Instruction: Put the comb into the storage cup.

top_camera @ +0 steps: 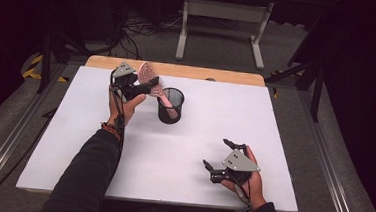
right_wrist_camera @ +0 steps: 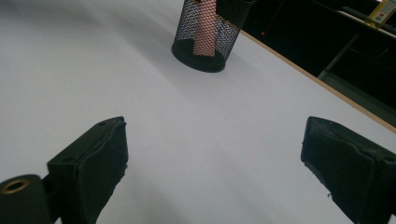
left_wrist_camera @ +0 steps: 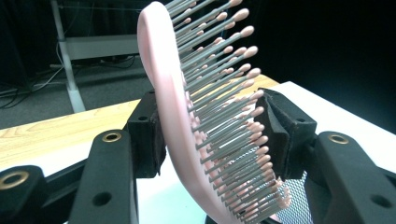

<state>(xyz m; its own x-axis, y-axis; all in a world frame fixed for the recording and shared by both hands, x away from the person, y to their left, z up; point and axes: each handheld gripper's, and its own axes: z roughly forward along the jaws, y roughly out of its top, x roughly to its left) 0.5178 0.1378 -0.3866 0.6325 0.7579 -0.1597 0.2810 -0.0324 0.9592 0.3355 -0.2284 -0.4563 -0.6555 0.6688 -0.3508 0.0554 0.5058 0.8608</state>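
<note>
Pink hairbrush (left_wrist_camera: 187, 121) stands handle-down in the black mesh cup (top_camera: 170, 106), head leaning out over the cup's rim. Left gripper (top_camera: 144, 86) sits just beside the cup, jaws either side of the brush head (bristle tips at one pad, back close to the other); firm pinch cannot be told. Right gripper (top_camera: 221, 156) rests well apart from the cup, jaws wide, nothing between.

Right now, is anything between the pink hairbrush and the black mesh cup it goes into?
Nothing visible: the pink hairbrush already has its handle inside the black mesh cup, its head between the left gripper jaws.
</note>
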